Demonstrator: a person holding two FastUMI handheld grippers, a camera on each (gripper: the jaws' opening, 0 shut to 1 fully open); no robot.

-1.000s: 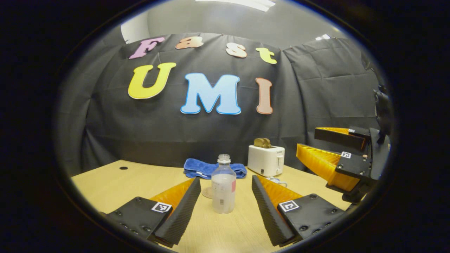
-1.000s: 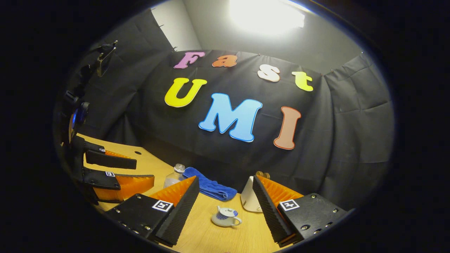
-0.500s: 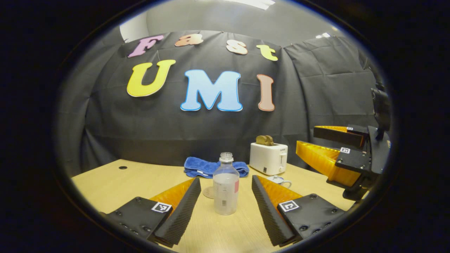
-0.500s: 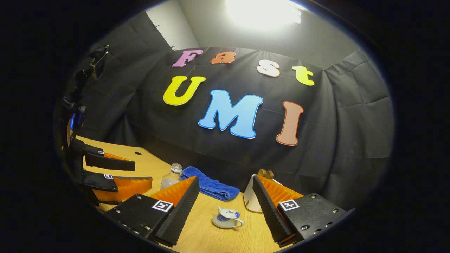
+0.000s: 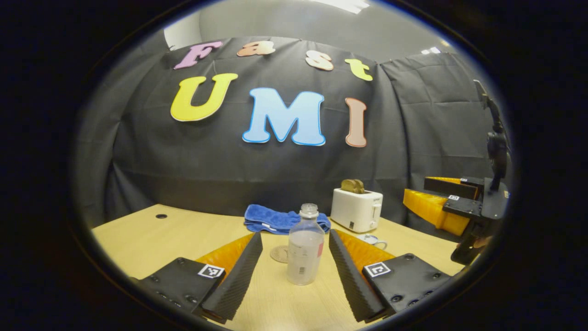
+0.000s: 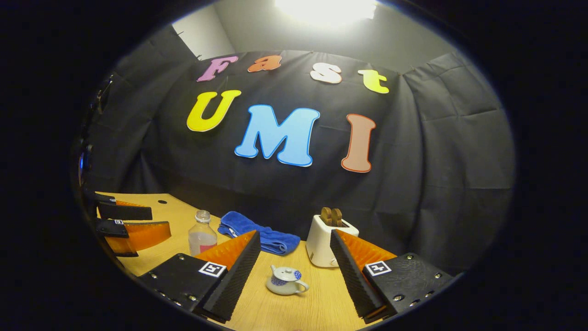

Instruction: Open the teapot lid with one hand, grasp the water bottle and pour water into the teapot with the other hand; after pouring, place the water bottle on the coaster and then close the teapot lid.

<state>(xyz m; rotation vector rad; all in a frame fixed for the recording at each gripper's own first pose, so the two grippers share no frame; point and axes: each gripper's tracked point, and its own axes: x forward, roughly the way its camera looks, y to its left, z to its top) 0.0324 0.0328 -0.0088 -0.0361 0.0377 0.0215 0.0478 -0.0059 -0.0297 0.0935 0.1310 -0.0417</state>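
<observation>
A clear, uncapped water bottle (image 5: 305, 248) stands upright on the wooden table (image 5: 151, 239), just beyond my open left gripper (image 5: 295, 250) and between its fingers' line. A round coaster (image 5: 279, 253) lies just behind the bottle to the left. The small white and blue teapot (image 6: 285, 281) sits with its lid on, ahead of my open right gripper (image 6: 295, 248), which hovers above the table. In the left gripper view the teapot (image 5: 373, 240) peeks out behind the right finger, and the right gripper (image 5: 448, 202) hangs at the far right. The left gripper (image 6: 126, 223) and bottle (image 6: 201, 233) appear at the left of the right gripper view.
A white toaster (image 5: 357, 209) holding bread slices stands at the back right of the table. A folded blue towel (image 5: 275, 219) lies at the back centre, behind the bottle. A small hole (image 5: 161, 215) marks the table's far left.
The left gripper has shifted so the bottle sits a little right of centre. The right gripper has swung right and lowered, bringing the teapot and toaster more to the centre of its view.
</observation>
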